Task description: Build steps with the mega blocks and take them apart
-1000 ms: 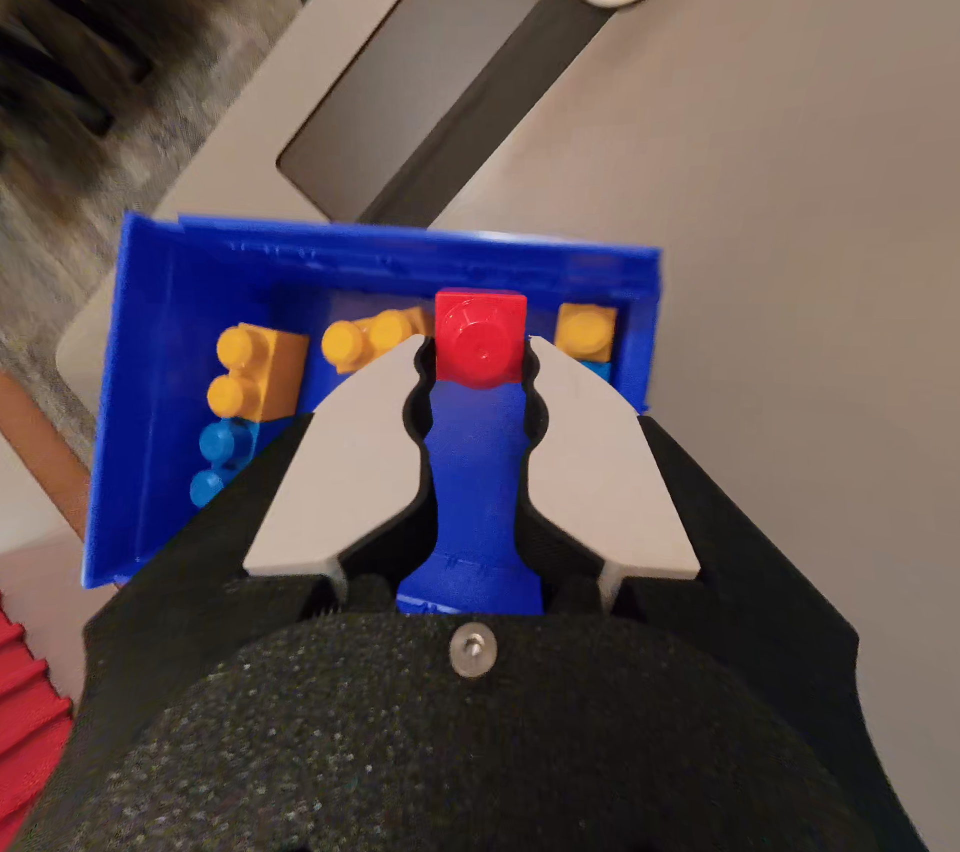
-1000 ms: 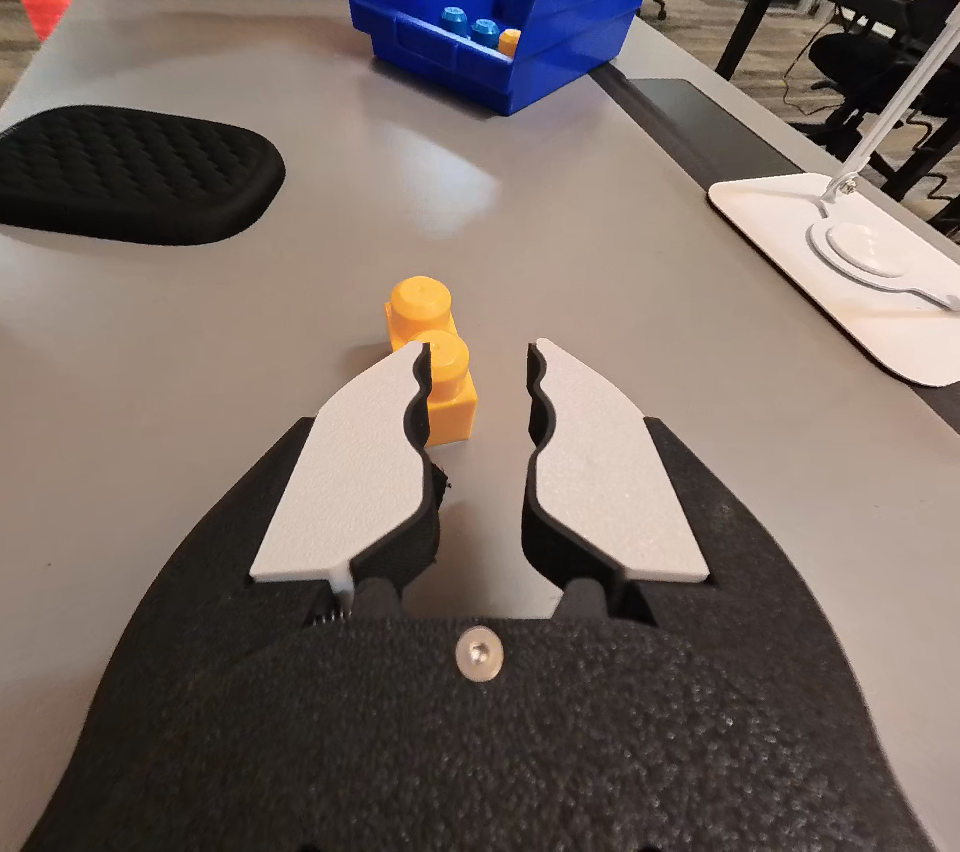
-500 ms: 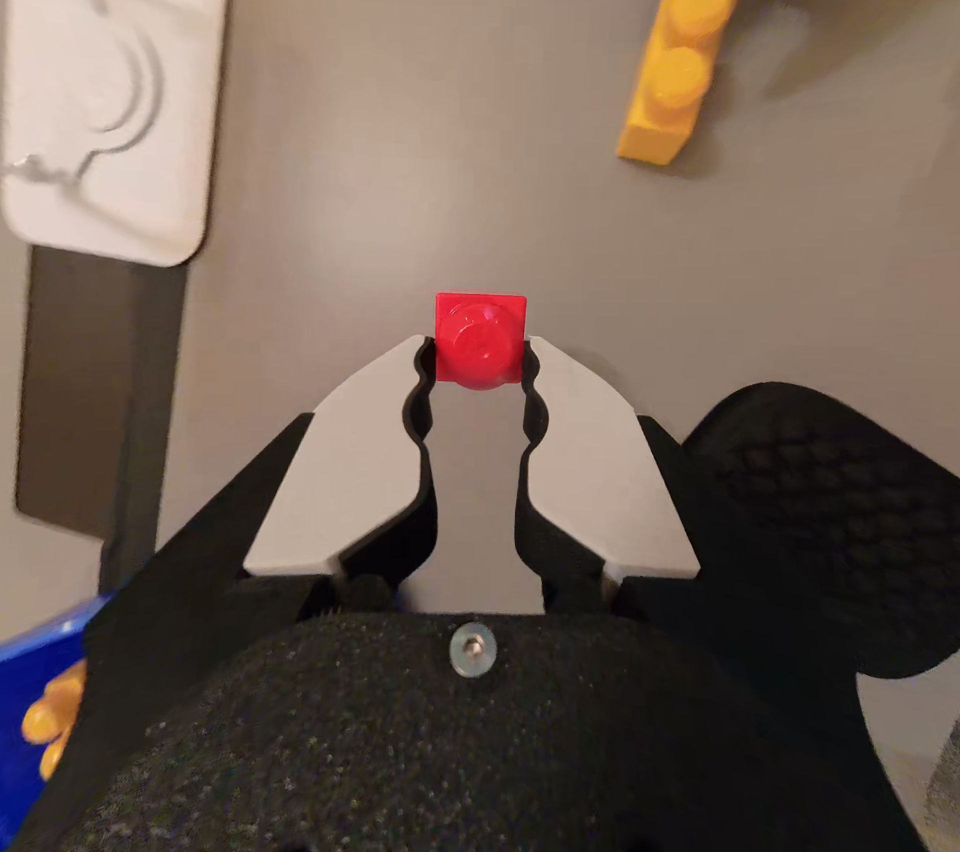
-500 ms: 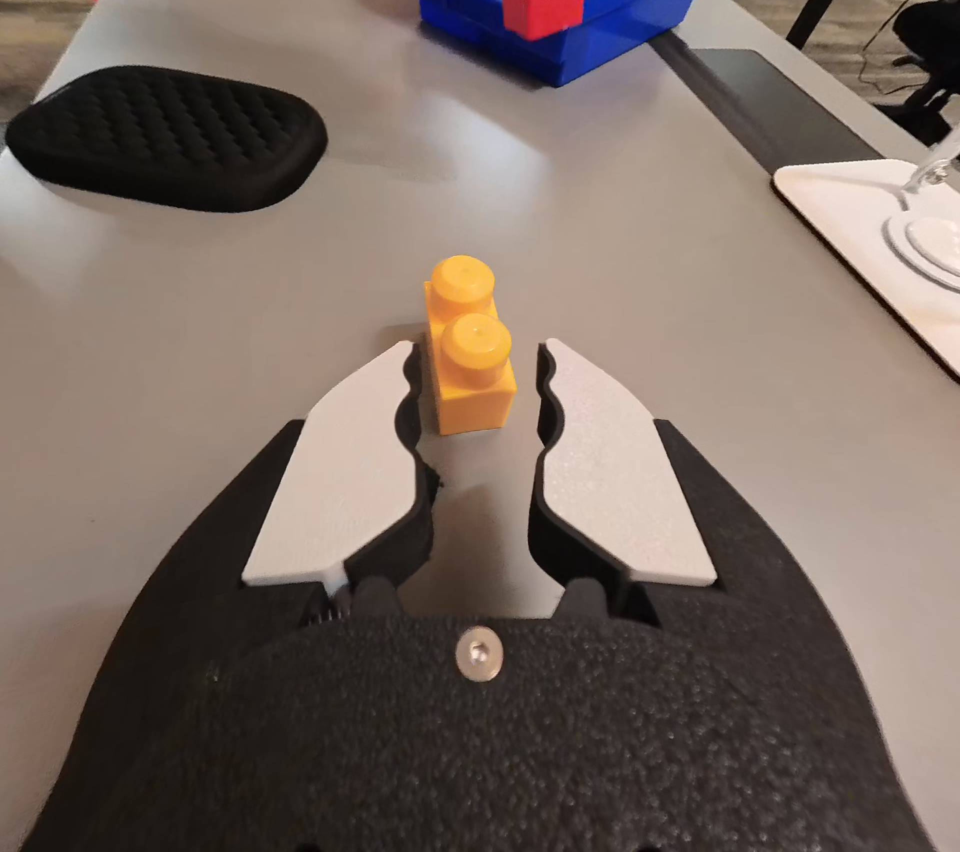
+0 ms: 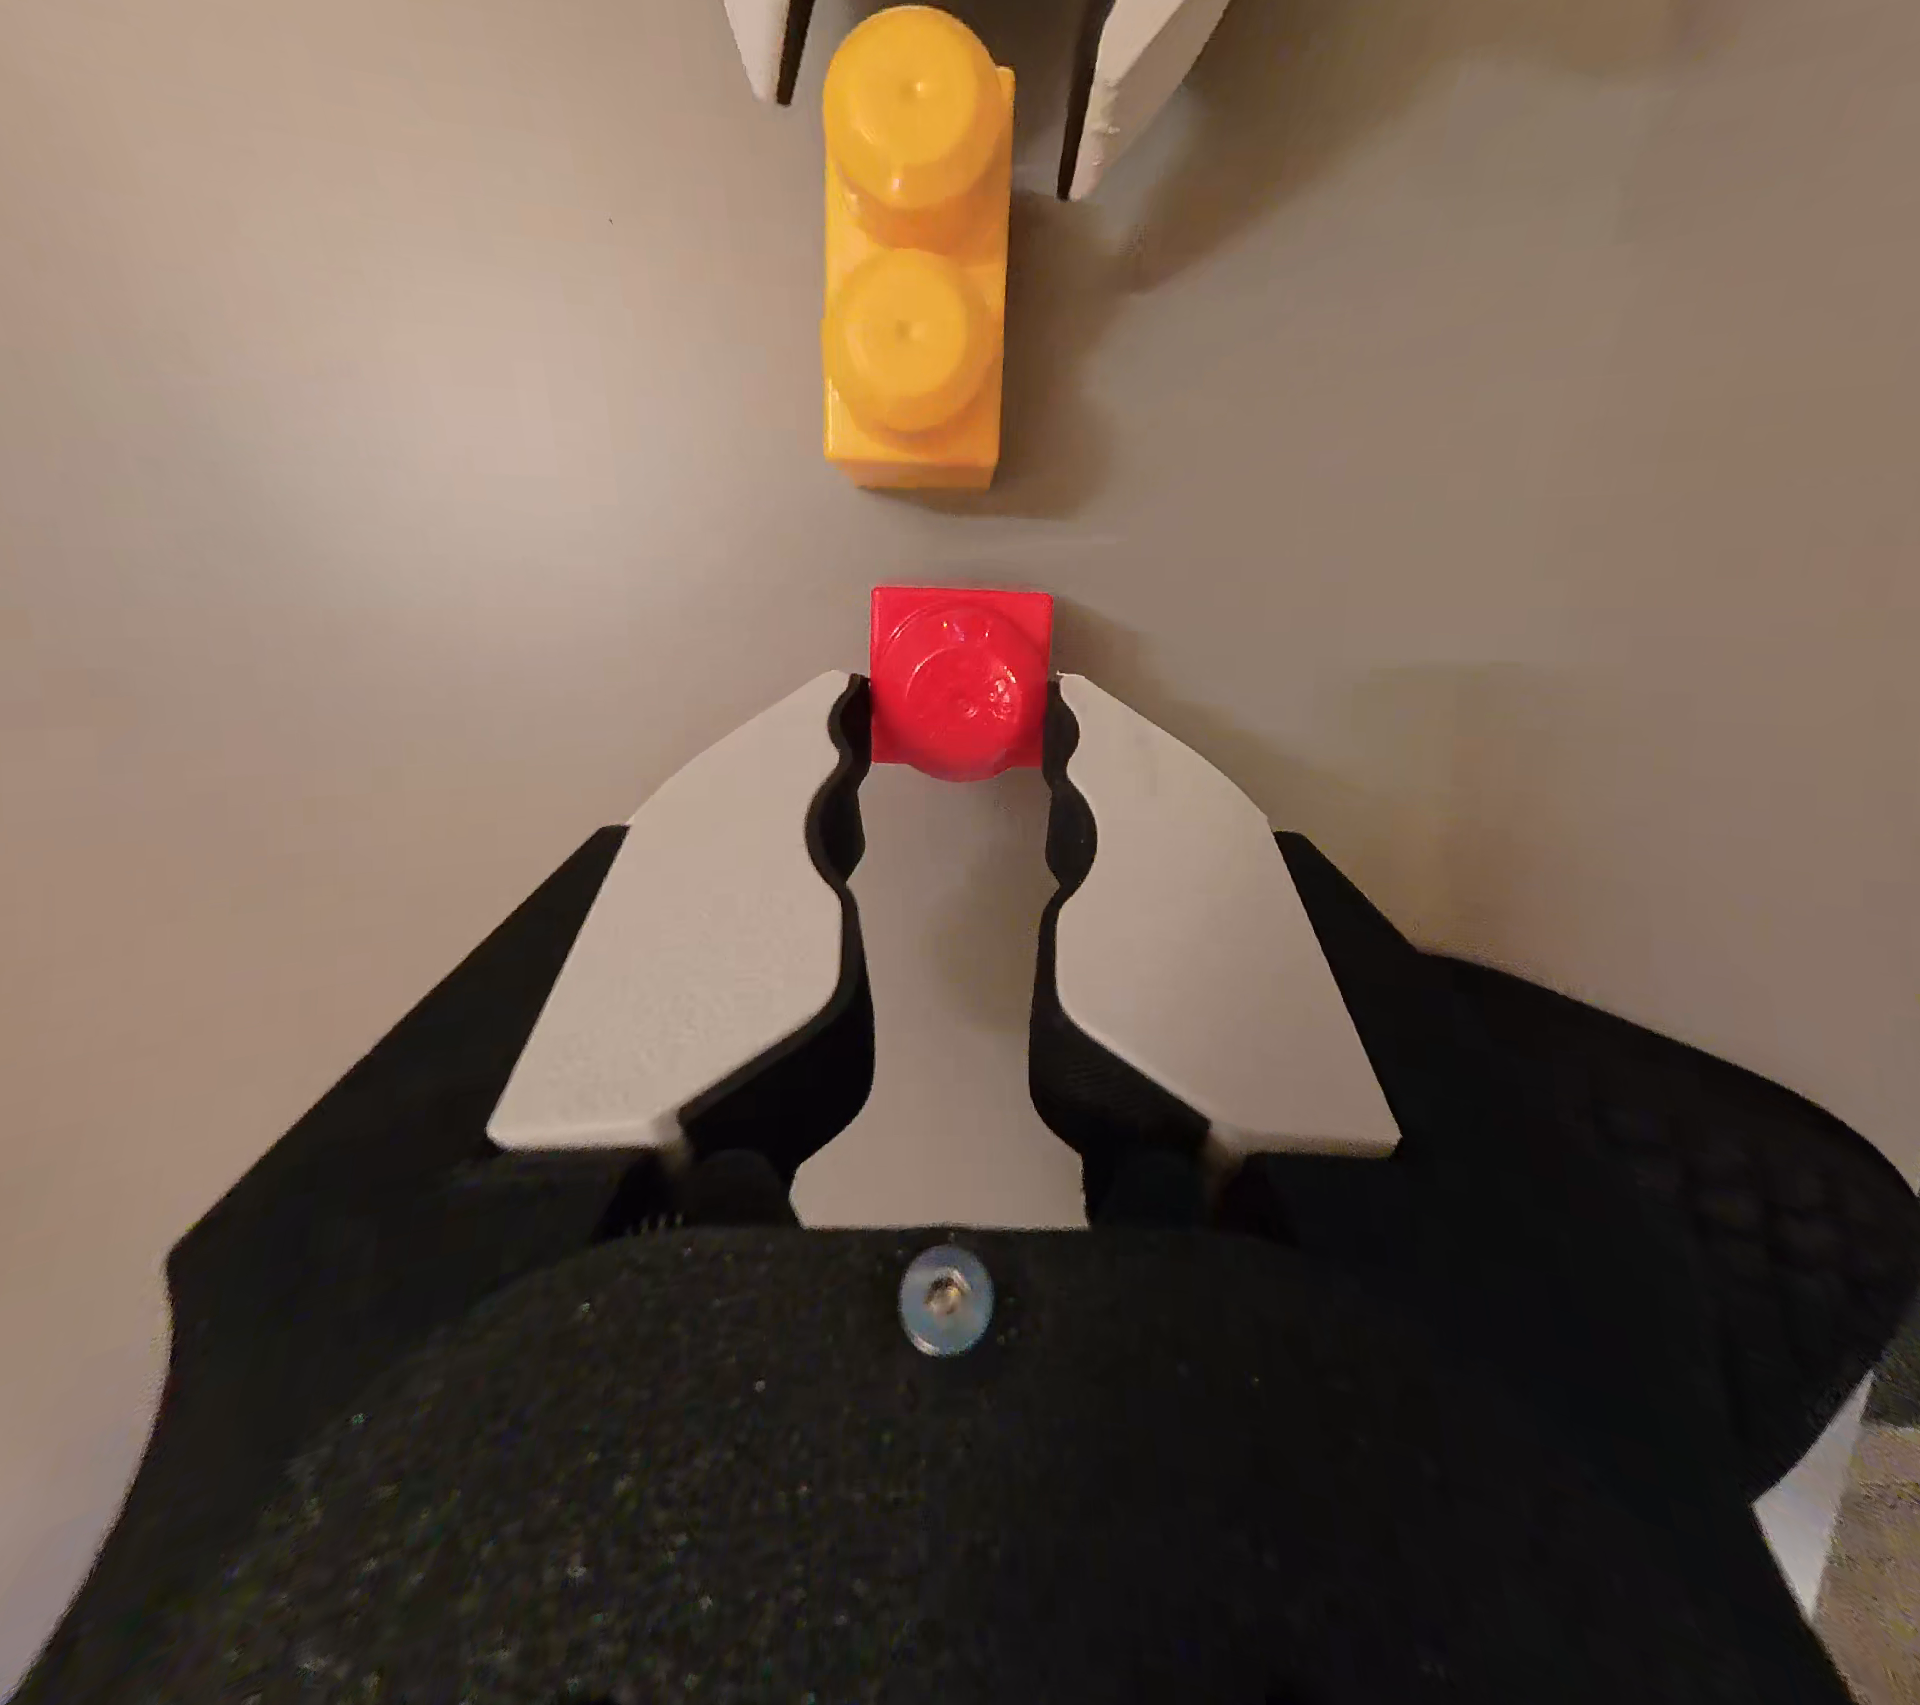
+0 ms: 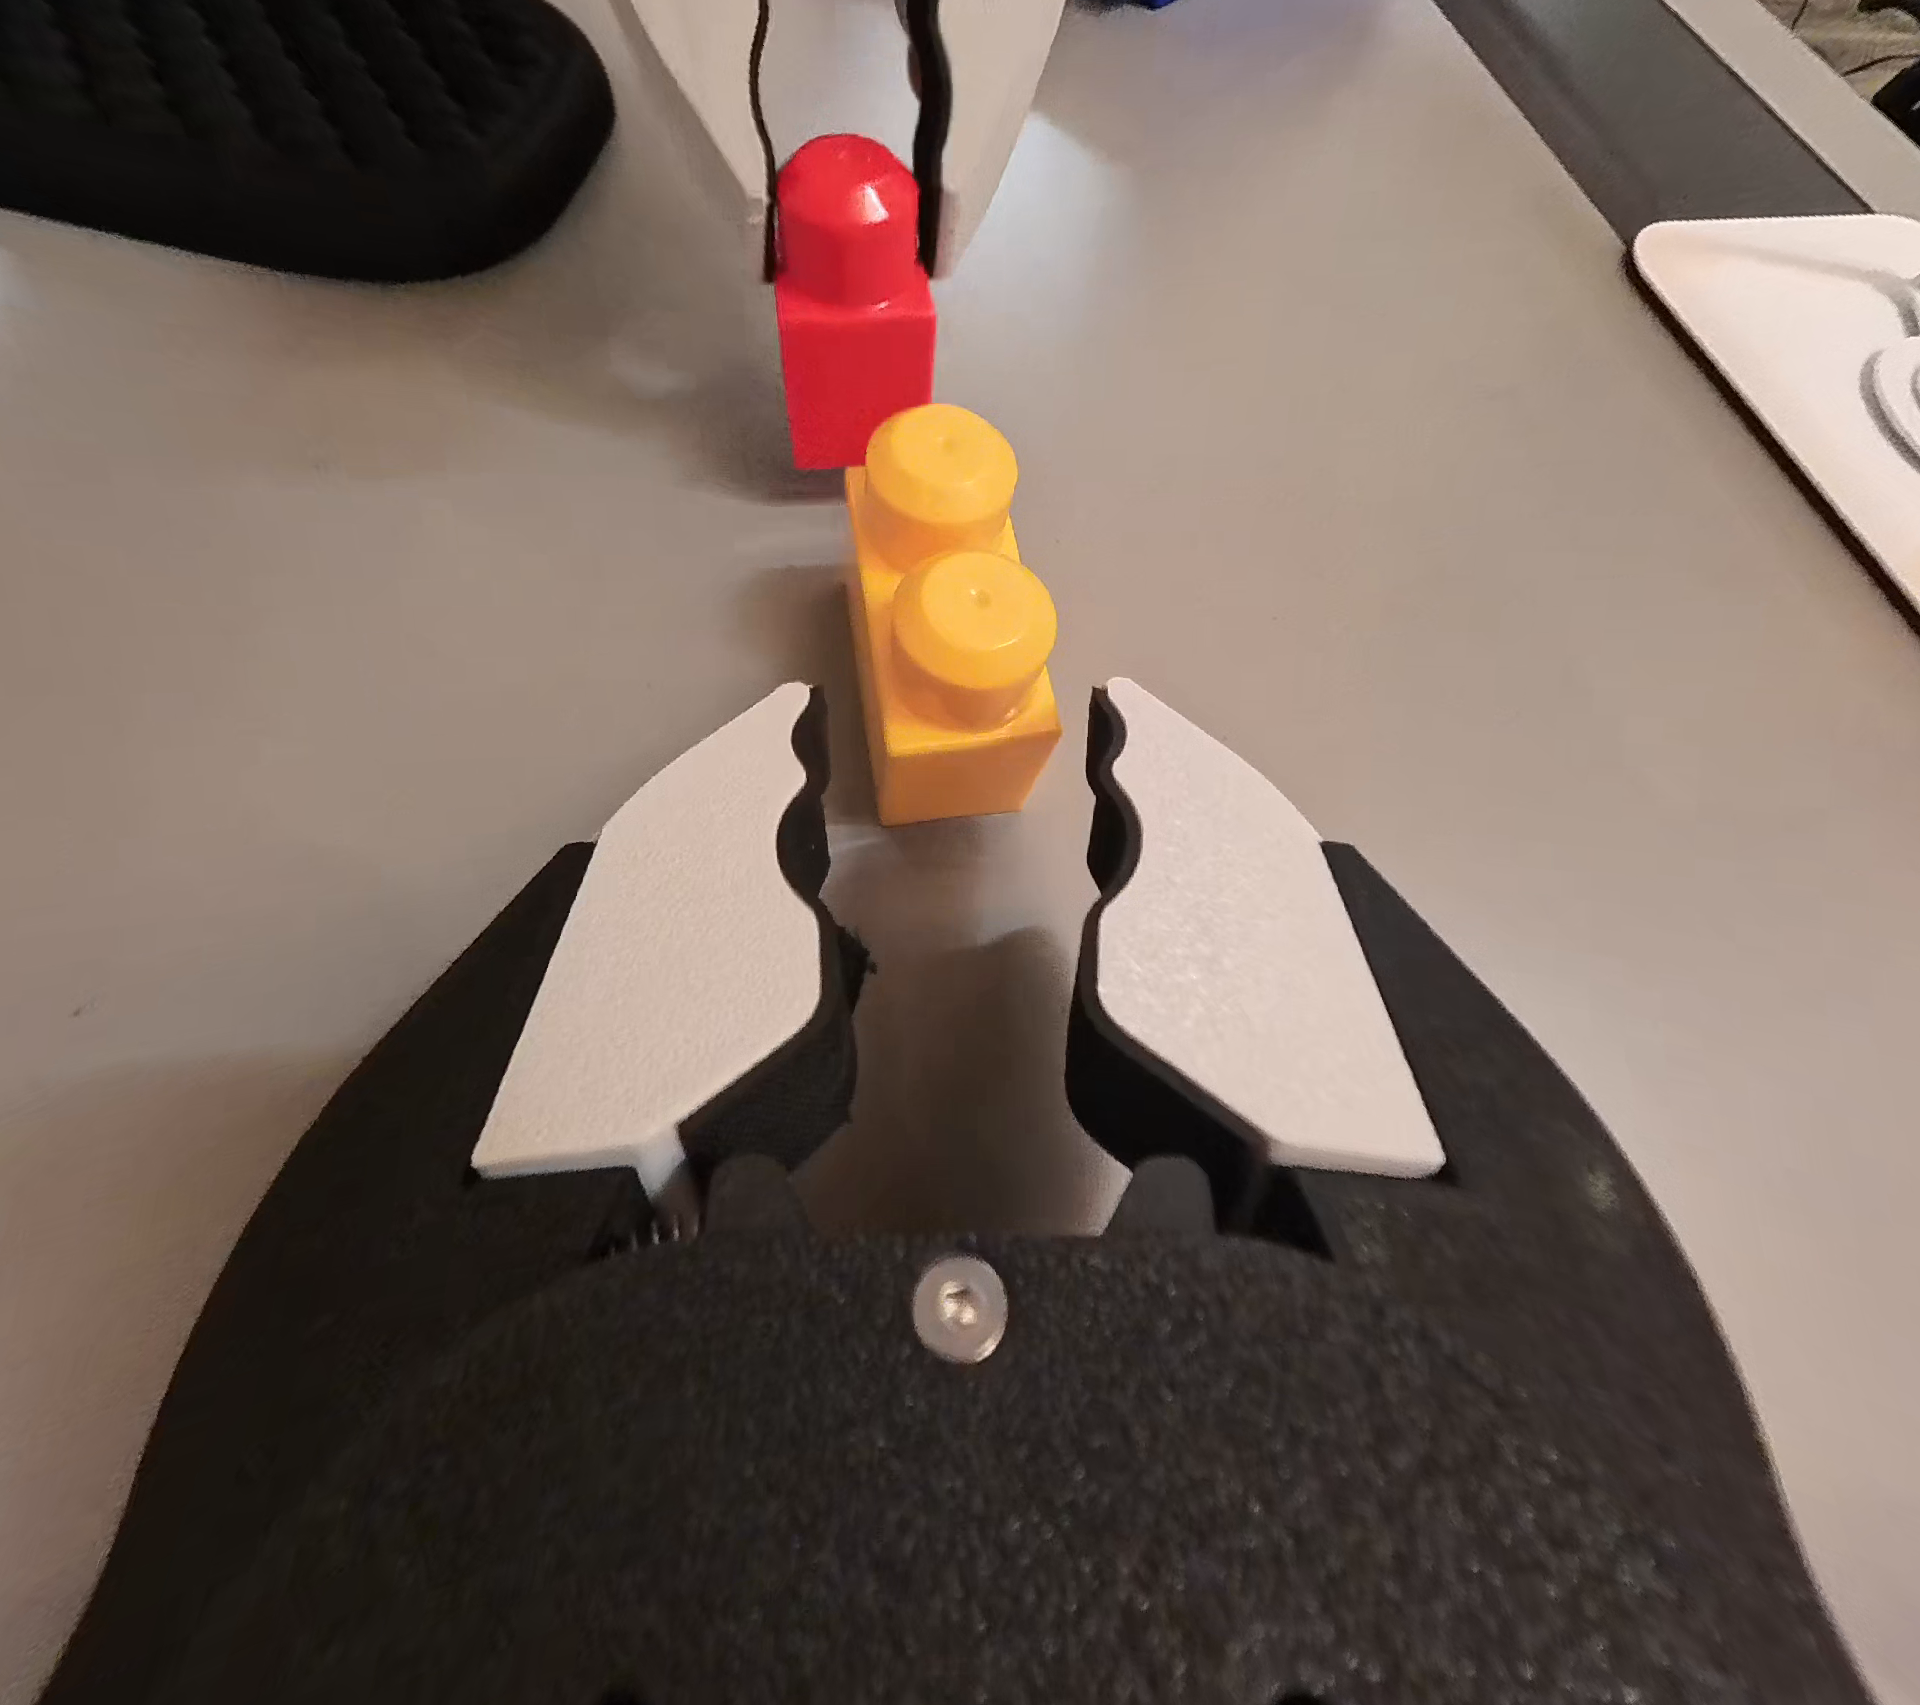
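Now: left gripper [image 5: 961,691] fingers pinching single-stud red block [image 6: 854,325] upright, just behind two-stud yellow block [image 6: 951,632] on tabletop [image 6: 1351,564]; right gripper [image 6: 951,720] fingers spread, straddling yellow's near end.

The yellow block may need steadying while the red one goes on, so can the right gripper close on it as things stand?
Probably yes. The right gripper is open, its fingers flanking the near end of the yellow block, nothing between. The left gripper holds the red block beyond the far end.
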Motion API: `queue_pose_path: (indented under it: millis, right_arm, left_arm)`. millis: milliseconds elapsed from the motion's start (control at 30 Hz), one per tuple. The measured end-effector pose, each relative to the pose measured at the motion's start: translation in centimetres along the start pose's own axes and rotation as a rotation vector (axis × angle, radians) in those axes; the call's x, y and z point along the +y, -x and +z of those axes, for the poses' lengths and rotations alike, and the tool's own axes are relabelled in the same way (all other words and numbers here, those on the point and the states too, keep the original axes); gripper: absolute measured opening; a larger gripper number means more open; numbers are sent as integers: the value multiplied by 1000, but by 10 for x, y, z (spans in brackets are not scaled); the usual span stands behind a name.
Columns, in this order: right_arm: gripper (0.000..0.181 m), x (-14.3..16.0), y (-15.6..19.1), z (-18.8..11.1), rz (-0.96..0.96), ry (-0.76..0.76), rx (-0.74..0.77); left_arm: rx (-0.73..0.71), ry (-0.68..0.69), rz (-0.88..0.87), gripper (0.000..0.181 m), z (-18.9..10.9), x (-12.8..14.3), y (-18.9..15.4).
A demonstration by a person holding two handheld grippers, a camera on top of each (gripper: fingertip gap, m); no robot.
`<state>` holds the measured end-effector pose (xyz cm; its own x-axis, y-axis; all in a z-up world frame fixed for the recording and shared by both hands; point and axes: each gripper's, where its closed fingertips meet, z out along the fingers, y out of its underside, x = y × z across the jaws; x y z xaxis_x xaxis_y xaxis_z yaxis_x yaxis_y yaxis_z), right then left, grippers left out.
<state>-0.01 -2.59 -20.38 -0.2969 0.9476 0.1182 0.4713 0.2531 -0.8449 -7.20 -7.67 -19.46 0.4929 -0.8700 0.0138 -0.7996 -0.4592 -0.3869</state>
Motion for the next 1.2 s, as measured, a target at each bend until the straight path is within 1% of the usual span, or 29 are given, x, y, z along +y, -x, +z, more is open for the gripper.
queue_pose_path:
  millis: [133, 233, 333, 400, 467, 600, 633, 667, 767, 833, 900, 967, 1033, 1133, 1200]
  right_arm:
    - [48, 6, 1, 4, -6, 27, 0]
    - [51, 8, 1, 8, -8, 42, 0]
    - [52, 10, 1, 10, -5, 52, -1]
    - [52, 10, 1, 11, -3, 54, 0]
    - [51, 10, 0, 11, -3, 54, 4]
    - [50, 9, -2, 12, 0, 47, 18]
    - [47, 8, -2, 12, -1, 43, 20]
    - [38, 8, -2, 11, -7, 41, 22]
    - [35, 5, -4, 5, -19, 38, 28]
    - [35, -12, -9, -8, 34, -75, 27]
    - [35, -48, -14, -31, 130, -309, -2]
    - [35, -85, -15, -58, 219, -561, -49]
    - [35, -109, -15, -78, 286, -753, -80]
    - [35, -128, -16, -94, 381, -931, -107]
    - [35, -136, -12, -94, 414, -980, -119]
  left_arm:
    - [-3, -2, 3, 32, 12, -3, -1]
    - [-11, -53, 1, 32, 17, -10, -2]
    - [-41, -79, 14, 33, 21, -10, 0]
    - [-40, -96, 8, 36, 25, -9, -2]
    - [-43, -132, -9, 44, 27, -9, -3]
    - [-71, -266, -61, 56, 17, -16, -3]
    - [-82, -306, -75, 58, 13, -18, -2]
    - [-92, -351, -88, 59, 9, -21, -2]
    - [-132, -526, -130, 58, -10, -35, 0]
    - [-161, -684, -170, 54, -27, -48, 3]
    - [-163, -842, -218, 52, -44, -62, 4]
    - [-139, -965, -253, 53, -57, -74, 3]
    - [-75, -1078, -306, 53, -68, -86, 0]
    - [71, -1248, -368, 54, -84, -104, -11]
    - [85, -1353, -376, 51, -95, -115, -15]
